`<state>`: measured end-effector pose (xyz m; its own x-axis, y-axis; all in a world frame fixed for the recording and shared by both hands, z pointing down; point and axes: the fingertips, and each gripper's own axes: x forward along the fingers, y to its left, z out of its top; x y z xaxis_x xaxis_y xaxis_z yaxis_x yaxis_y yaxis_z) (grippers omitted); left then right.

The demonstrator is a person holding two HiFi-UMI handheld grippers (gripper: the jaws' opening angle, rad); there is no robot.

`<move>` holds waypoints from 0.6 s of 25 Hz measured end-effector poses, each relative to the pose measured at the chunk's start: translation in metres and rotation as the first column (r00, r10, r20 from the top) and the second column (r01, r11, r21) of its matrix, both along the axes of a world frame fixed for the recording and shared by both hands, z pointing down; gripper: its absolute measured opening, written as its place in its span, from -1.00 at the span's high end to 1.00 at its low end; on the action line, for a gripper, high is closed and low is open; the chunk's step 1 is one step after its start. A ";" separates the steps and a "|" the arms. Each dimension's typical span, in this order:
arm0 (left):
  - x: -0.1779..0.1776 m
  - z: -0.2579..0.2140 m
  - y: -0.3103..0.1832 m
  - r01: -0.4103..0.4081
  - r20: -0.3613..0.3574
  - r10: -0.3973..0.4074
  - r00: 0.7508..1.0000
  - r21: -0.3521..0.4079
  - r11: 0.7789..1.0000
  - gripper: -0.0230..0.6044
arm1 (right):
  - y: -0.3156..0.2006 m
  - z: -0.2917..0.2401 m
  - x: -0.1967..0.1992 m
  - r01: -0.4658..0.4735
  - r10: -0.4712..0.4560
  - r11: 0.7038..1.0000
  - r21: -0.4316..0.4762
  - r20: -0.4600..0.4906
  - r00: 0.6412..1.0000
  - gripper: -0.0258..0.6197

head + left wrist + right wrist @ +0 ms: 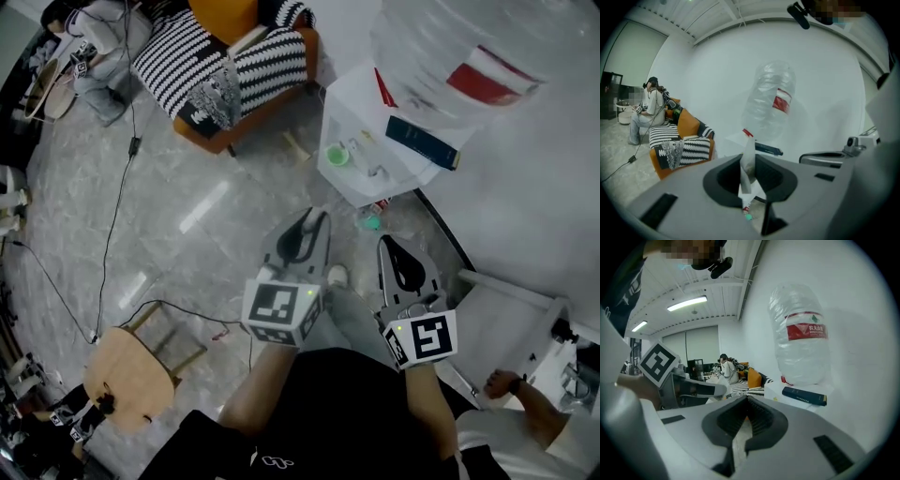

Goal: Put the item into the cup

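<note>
Item (748, 152) is clamped in the left gripper's (310, 225) jaws, the right gripper's (392, 246) jaws shut empty; cup (337, 156) at tabletop's (349, 105) edge is unreached.

Cup (337, 155), book (422, 142) and water bottle (450, 47) on the stand (349, 103); sofa (234, 66) to its left; stool (127, 375) nearer, leftward

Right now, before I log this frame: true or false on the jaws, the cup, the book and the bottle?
1. The right gripper has its jaws wide apart. False: they are together, with nothing between them.
2. A thin whitish strip stands between the left gripper jaws. True.
3. A gripper holds the green cup. False: it sits on the white dispenser, clear of both.
4. A dark book lies beside the water bottle. True.
5. The bottle's label is blue. False: it is red.
</note>
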<state>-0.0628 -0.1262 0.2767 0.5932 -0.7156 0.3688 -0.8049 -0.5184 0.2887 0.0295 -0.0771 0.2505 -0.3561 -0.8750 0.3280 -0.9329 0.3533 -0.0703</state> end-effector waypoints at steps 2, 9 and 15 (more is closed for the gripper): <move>-0.001 0.013 -0.001 0.001 0.003 -0.001 1.000 -0.018 1.000 0.70 | -0.002 0.010 -0.003 0.006 -0.006 1.000 -0.010 -0.004 1.000 0.89; 0.005 0.051 0.001 -0.029 0.022 0.030 0.999 -0.049 0.998 0.70 | -0.013 0.060 -0.006 0.012 -0.012 0.999 -0.046 0.009 1.000 0.89; 0.008 0.092 0.006 -0.061 0.041 0.064 0.997 -0.068 0.996 0.70 | -0.019 0.105 0.000 -0.019 0.022 0.998 -0.056 0.060 0.998 0.89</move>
